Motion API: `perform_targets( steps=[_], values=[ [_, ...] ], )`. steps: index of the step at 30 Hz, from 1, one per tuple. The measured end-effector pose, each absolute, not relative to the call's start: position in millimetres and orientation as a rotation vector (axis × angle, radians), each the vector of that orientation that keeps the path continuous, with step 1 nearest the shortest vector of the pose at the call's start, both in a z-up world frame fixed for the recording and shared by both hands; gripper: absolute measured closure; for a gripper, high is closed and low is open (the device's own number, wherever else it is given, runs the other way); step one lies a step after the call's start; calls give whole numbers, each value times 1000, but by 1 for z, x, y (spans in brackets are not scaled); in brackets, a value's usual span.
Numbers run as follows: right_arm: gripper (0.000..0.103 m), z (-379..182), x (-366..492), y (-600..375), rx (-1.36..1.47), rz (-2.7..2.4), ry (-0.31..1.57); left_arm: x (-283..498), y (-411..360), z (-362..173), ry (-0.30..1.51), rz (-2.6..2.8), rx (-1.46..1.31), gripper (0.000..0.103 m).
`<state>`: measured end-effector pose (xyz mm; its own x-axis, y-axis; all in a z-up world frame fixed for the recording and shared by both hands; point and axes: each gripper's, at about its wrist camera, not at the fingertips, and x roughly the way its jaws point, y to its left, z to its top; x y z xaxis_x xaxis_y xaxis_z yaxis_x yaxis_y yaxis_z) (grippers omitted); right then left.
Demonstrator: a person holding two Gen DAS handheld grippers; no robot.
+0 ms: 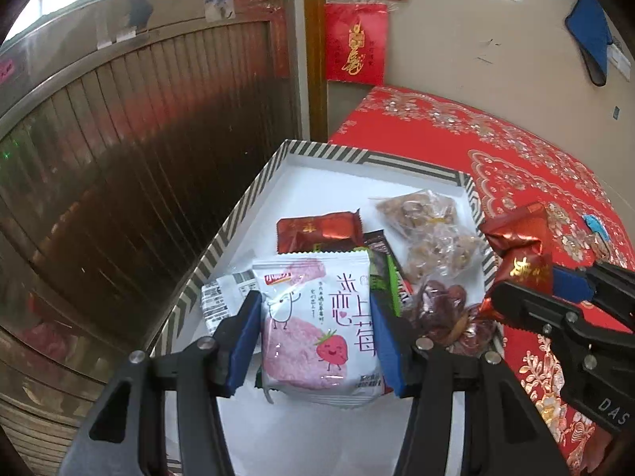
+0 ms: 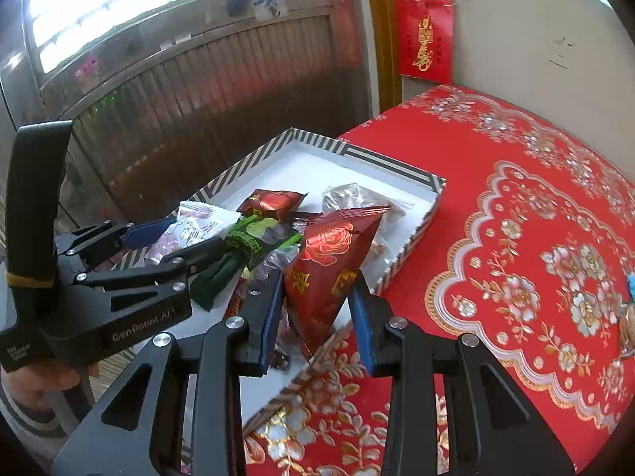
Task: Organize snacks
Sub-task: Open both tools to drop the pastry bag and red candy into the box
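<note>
A striped-rim white box [image 1: 246, 198] [image 2: 412, 238] sits on a red table and holds several snacks. My left gripper [image 1: 315, 341] is shut on a white strawberry snack packet [image 1: 321, 329], held over the box; it shows in the right wrist view [image 2: 170, 238] with the packet [image 2: 194, 226]. My right gripper [image 2: 319, 321] is shut on a red foil packet [image 2: 333, 261], held above the box's near right edge; it shows in the left wrist view [image 1: 532, 297] with the packet [image 1: 520, 246].
The box holds a red packet [image 1: 317, 234], a green bar [image 2: 246, 242], clear bags of brown snacks [image 1: 428, 226] and dates [image 1: 440, 305]. A loose blue-wrapped snack [image 2: 631, 285] lies on the red floral tablecloth [image 2: 516, 198]. A wood-slat door [image 1: 139, 158] stands left.
</note>
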<state>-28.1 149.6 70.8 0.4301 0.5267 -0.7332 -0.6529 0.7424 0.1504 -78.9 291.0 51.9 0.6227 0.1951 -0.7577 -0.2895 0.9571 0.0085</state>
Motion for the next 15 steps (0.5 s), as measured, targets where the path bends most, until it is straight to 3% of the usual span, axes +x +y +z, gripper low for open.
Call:
perform_targets(
  steps=[15],
  values=[
    [71,57,-3,188,-171,769,890,-76,305,39,877,305,-134,47]
  ],
)
